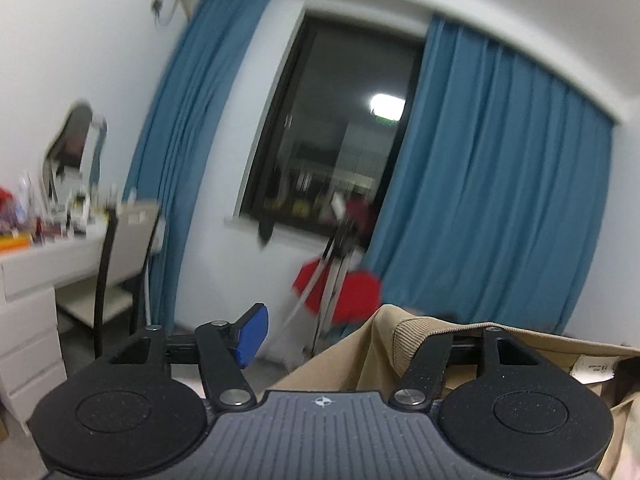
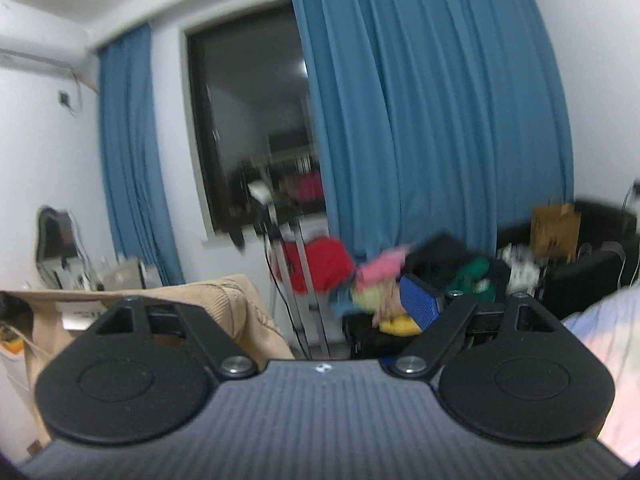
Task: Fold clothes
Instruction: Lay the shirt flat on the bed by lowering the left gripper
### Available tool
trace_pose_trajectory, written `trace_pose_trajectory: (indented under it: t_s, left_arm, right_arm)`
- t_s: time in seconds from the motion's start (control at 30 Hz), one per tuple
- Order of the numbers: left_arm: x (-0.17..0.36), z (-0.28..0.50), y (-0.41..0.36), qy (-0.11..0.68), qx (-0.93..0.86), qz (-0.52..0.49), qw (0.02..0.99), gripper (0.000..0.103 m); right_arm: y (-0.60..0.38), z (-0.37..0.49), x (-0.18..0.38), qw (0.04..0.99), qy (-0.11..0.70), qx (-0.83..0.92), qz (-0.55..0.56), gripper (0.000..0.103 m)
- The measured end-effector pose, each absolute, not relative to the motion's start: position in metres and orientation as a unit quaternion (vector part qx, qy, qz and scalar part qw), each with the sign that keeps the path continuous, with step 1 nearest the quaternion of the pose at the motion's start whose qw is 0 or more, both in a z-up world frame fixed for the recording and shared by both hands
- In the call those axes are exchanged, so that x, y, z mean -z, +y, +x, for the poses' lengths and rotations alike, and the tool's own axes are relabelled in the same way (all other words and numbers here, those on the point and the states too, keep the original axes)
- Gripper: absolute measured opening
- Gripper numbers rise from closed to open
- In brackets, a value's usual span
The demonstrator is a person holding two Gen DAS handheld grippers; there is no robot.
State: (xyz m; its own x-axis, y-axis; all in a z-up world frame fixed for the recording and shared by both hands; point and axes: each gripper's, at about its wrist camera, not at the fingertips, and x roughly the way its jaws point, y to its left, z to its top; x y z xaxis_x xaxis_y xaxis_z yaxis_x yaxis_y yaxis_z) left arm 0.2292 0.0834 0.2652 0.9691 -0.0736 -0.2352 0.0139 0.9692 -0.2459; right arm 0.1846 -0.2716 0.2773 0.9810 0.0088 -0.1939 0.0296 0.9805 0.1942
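Two tongs are up in the air, both pointing at a dark window (image 1: 340, 128) flanked by blue pleated curtains (image 1: 492, 184); both views are motion-blurred.

Left tongs (image 1: 344, 336): the blue-padded finger (image 1: 252, 336) at 9 o'clock stands free. The 3 o'clock finger is hidden behind a beige ribbed-knit garment (image 1: 416, 344), which drapes over that side. Jaws stand apart. Whether the hidden pad touches the cloth cannot be told; the free pad presses on nothing. A white label (image 1: 592, 368) shows on the garment at 3 o'clock.

Right tongs (image 2: 308, 316): the blue-padded finger (image 2: 420, 304) at 3 o'clock stands free. The 9 o'clock finger is covered by the same beige knit garment (image 2: 236, 300), which hangs across that side. Jaws wide apart, nothing pinched between the pads that can be seen.

Garment position: held up between the two tongs, at the inner side of each view, off any surface.

Background, left view: white desk with drawers (image 1: 28, 280) at 9 o'clock, cluttered top, oval mirror (image 1: 72, 144) above it, black-framed chair (image 1: 124, 264) beside it. Right view: heap of mixed coloured clothes (image 2: 380, 280) at 2 o'clock below the curtain.
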Motion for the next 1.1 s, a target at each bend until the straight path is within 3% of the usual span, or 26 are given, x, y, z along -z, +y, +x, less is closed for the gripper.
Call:
trace_pose_trajectory:
  t_s: [0.33,0.53,0.6,0.73,1.1]
  left_arm:
    - [-0.021,0.481,0.071,0.315,0.025,-0.074,0.946,0.065]
    - [0.074,0.554,0.057,0.457,0.052,0.037,0.887,0.066]
    - [0.083,0.558,0.049,0.476,0.074,0.097,0.871,0.074]
    - [0.077,0.562,0.044,0.498,0.079,0.127,0.854,0.077]
    - [0.022,0.490,0.030,0.422,0.130,0.128,0.888,0.089]
  right_arm:
    - [-0.281,0.442,-0.042,0.946,0.311,0.012,0.088,0.082]
    - [-0.262,0.516,0.028,0.891,0.453,-0.029,-0.014,0.082]
    - [-0.247,0.530,0.035,0.870,0.481,-0.056,-0.095,0.083]
    - [-0.224,0.542,0.039,0.826,0.529,-0.104,-0.163,0.083]
    - [-0.201,0.476,-0.006,0.884,0.441,-0.145,-0.054,0.083]
